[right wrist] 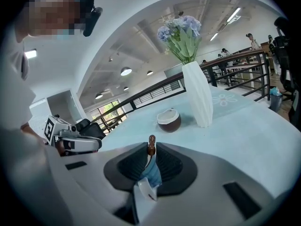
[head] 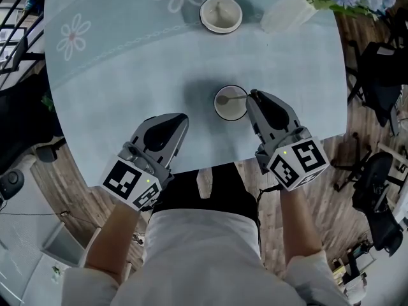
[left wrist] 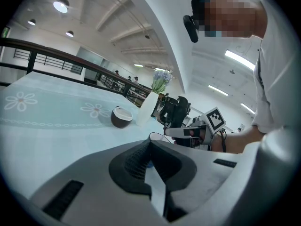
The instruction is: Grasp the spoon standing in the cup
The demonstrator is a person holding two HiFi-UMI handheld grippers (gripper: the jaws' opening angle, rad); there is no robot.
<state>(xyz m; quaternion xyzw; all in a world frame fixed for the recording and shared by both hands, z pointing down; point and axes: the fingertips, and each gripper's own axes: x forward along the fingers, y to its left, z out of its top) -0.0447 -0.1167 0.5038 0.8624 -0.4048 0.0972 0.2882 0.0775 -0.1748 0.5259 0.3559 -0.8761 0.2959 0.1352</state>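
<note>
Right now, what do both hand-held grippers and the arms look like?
The left hand-held gripper and right hand-held gripper are grey shells with black ribbed pads; each carries a white cube with black square markers and a green light. The sleeves are white.

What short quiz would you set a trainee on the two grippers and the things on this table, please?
1. True or false: the left gripper is holding the spoon.
2. Which thing stands on the table beside the white vase? A) a second cup B) a plate C) a kettle
3. Fill in: the right gripper has its jaws closed on the spoon's ____, beside the near cup.

Key: 1 false, its jaws are together on nothing; 2 A; 3 handle.
</note>
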